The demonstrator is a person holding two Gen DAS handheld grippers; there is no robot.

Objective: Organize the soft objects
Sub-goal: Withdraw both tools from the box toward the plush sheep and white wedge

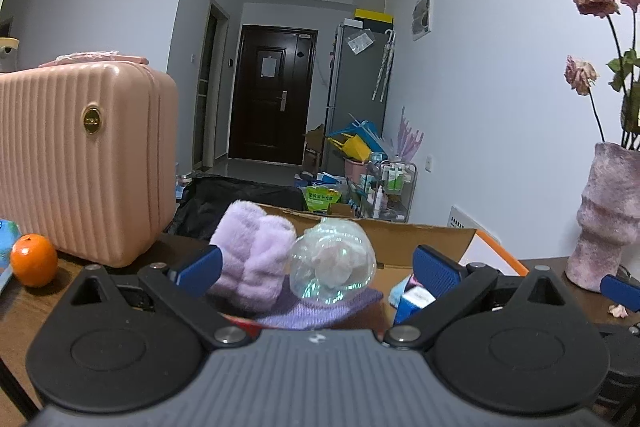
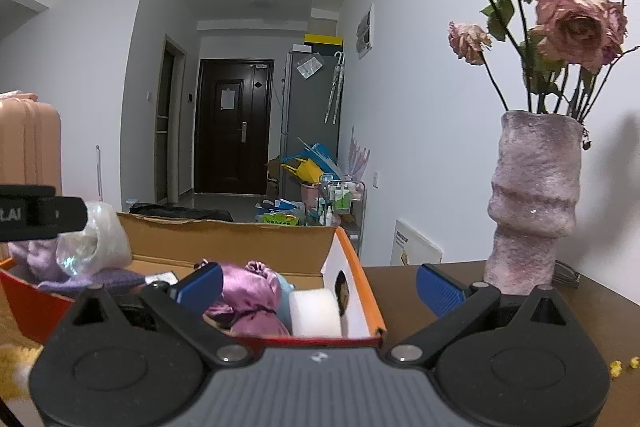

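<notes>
An open cardboard box point(image 1: 424, 241) with an orange rim point(image 2: 362, 293) stands on the wooden table. In the left wrist view its left half holds a fluffy lilac piece point(image 1: 250, 259), a clear plastic bag point(image 1: 334, 261) with something pale inside, and a purple knit point(image 1: 320, 311) underneath. My left gripper point(image 1: 318, 267) is open, its blue fingers either side of these. The right half holds a pink satin cloth point(image 2: 248, 297), a light blue item point(image 2: 285, 297) and a white roll point(image 2: 316, 313). My right gripper point(image 2: 318, 285) hangs open over that corner, empty.
A ribbed pink suitcase point(image 1: 80, 163) and an orange point(image 1: 33, 260) sit left of the box. A tall purple vase point(image 2: 536, 207) of dried roses stands at its right. A yellow fuzzy thing point(image 2: 16, 363) lies at the table's near left. The left gripper's body point(image 2: 40, 217) shows in the right wrist view.
</notes>
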